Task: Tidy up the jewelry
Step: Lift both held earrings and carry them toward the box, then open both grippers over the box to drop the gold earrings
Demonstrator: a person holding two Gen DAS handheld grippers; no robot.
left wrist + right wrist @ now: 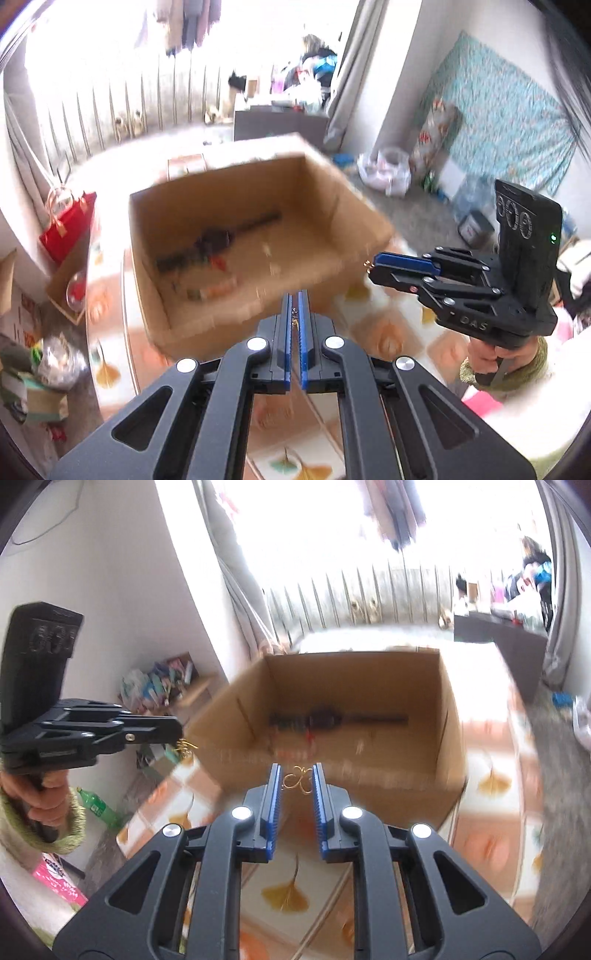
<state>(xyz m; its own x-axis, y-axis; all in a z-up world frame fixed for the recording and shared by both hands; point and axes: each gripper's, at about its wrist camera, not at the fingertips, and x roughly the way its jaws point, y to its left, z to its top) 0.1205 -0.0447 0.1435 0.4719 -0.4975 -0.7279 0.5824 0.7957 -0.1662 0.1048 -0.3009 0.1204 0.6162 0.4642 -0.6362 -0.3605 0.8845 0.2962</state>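
Note:
My left gripper (pixel 294 295) is shut on a small gold jewelry piece (pixel 294 316), of which only a sliver shows between the blue pads. In the right wrist view that same left gripper (pixel 181 740) is at the left, held by a hand, with gold wire (pixel 185 747) dangling from its tip. My right gripper (pixel 296 767) is shut on a looped gold wire ornament (pixel 298 780). From the left wrist view the right gripper (pixel 370 265) is at the right, with gold at its tip. Both hover in front of an open cardboard box (pixel 332 206) (pixel 448 716).
The box holds a long dark object (pixel 332 720) and small blurred colourful bits. It stands on a cloth with a ginkgo-leaf pattern (pixel 284 890). A red gift bag (pixel 66 225), a green bottle (pixel 98 806) and a dark cabinet (pixel 280 123) are around the table.

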